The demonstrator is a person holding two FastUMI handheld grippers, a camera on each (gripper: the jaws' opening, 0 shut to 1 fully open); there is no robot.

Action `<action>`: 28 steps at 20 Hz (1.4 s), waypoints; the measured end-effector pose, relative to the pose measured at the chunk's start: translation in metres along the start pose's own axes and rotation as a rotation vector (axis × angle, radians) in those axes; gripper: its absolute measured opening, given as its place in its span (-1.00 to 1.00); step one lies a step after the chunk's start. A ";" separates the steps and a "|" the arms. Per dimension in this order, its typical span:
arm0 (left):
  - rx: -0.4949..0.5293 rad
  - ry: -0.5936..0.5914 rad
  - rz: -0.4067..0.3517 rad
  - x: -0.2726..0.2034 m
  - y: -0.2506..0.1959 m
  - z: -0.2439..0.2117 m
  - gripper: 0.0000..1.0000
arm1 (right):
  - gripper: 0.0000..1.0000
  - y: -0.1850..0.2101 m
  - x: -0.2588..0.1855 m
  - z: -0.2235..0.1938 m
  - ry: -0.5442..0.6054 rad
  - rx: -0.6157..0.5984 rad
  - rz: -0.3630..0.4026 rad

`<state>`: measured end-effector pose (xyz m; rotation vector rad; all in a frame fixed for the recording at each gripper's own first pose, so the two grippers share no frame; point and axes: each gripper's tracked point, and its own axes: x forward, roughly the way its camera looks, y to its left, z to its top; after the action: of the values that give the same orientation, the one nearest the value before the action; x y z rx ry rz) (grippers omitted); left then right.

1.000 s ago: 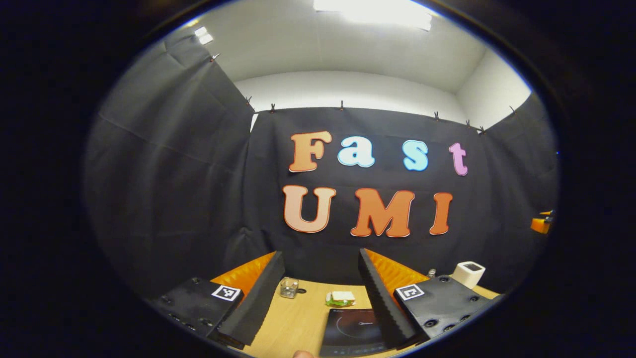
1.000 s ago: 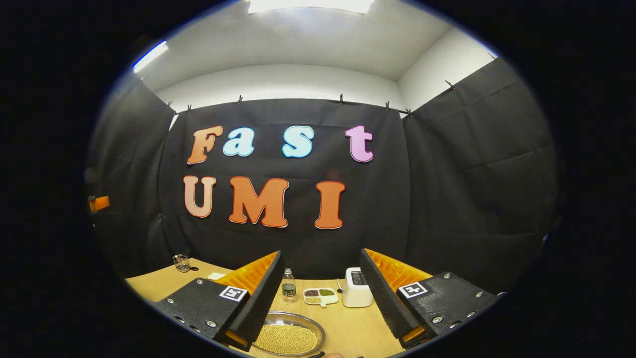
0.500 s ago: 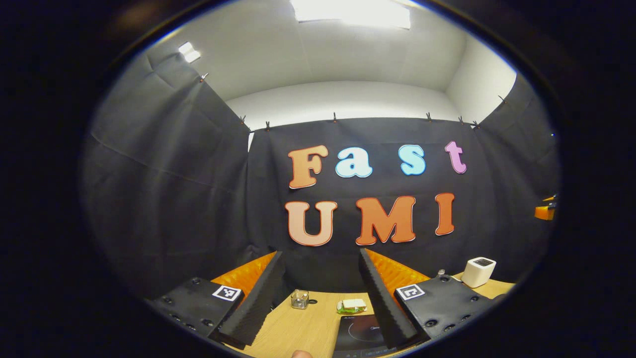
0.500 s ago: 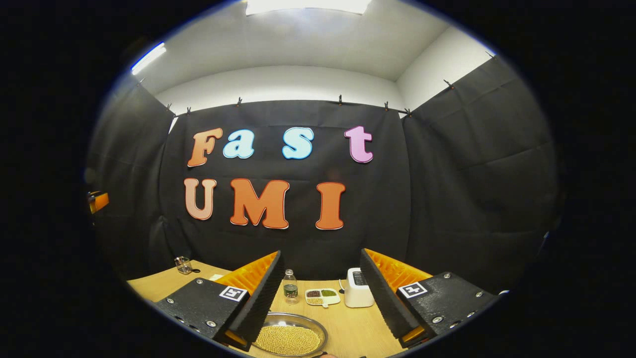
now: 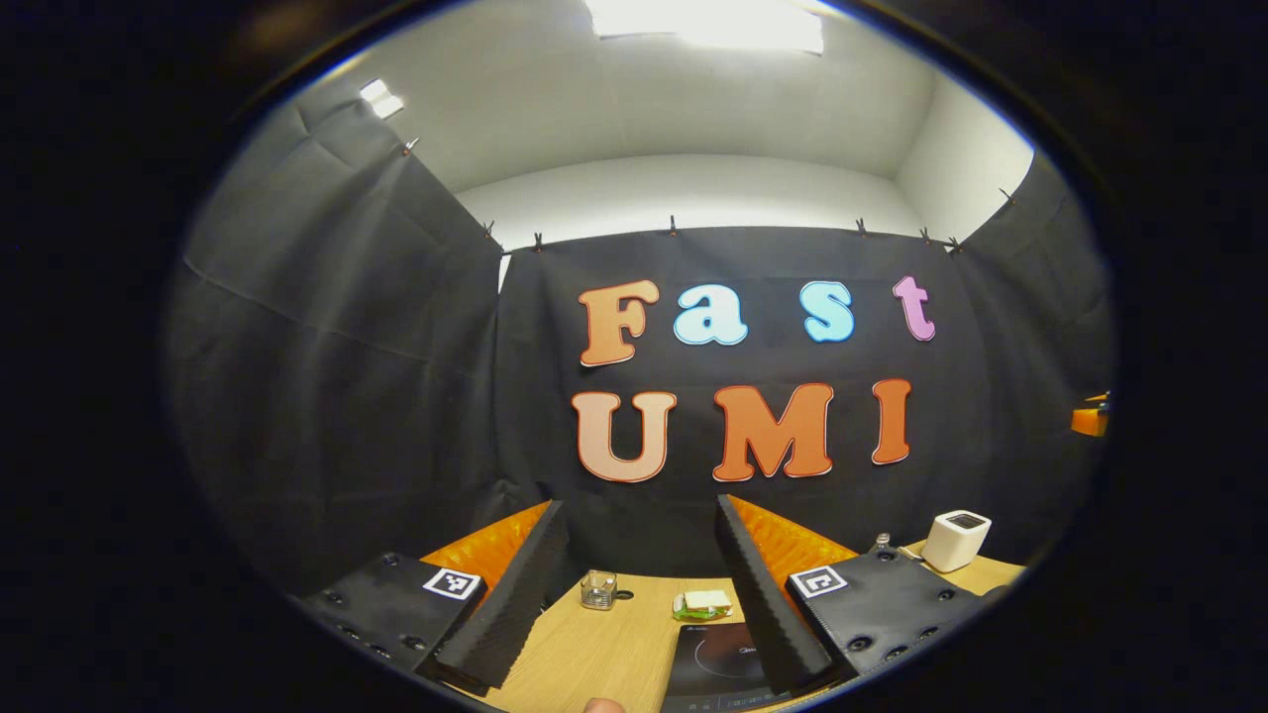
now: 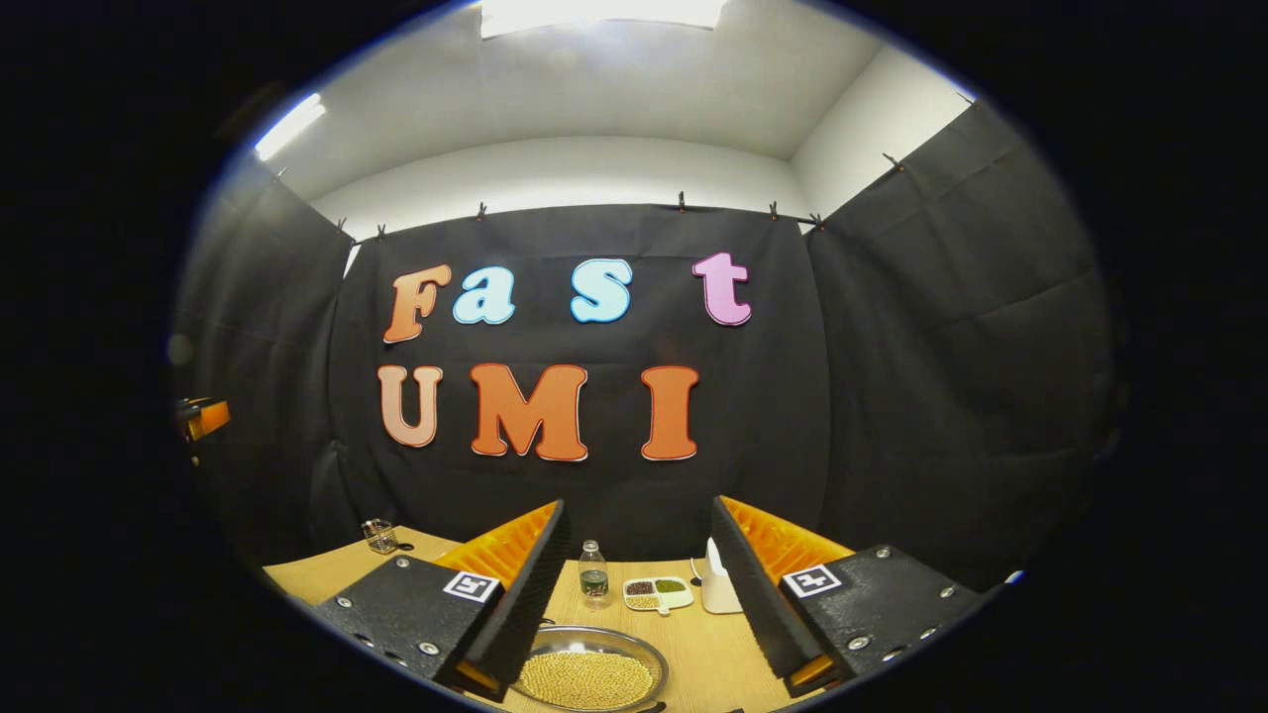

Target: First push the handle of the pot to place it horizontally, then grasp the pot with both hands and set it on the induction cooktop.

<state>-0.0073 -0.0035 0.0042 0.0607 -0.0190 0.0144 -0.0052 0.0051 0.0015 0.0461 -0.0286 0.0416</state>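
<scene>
The pot [image 6: 589, 675] is a shallow metal pan full of yellow beans, low on the wooden table [image 6: 693, 659] between my right gripper's fingers. Its handle is cut off at the bottom edge. The right gripper [image 6: 639, 505] is open above and behind the pot, holding nothing. In the left gripper view the black induction cooktop [image 5: 718, 662] lies on the table [image 5: 594, 654], partly behind the right-hand finger [image 5: 768, 604]. The left gripper [image 5: 638, 505] hovers open and apart from the cooktop.
Beyond the cooktop sit a small glass [image 5: 597, 589] and a sandwich [image 5: 703, 602], with a white toaster [image 5: 954, 540] at the right. Behind the pot stand a bottle [image 6: 593, 574], a divided dish of beans [image 6: 658, 592] and the toaster [image 6: 715, 586].
Both views have swung a little: the cooktop slid right in the left gripper view, and the toaster slipped partly behind the right gripper's finger. Both grippers stayed open.
</scene>
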 end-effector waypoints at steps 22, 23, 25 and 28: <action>0.021 -0.001 0.002 -0.005 -0.009 -0.009 0.95 | -1.00 0.038 -0.029 -0.135 0.251 -0.039 0.141; 0.021 0.002 0.001 -0.005 -0.009 -0.010 0.95 | -1.00 0.038 -0.032 -0.143 0.271 -0.050 0.141; 0.025 0.004 -0.002 -0.004 -0.011 -0.011 0.95 | -1.00 0.041 -0.037 -0.161 0.319 -0.058 0.150; 0.020 0.004 0.001 -0.003 -0.011 -0.011 0.94 | -1.00 0.045 -0.048 -0.193 0.398 -0.060 0.167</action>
<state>-0.0095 -0.0135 -0.0080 0.0810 -0.0150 0.0160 -0.0497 0.0569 -0.1909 -0.0253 0.3645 0.2165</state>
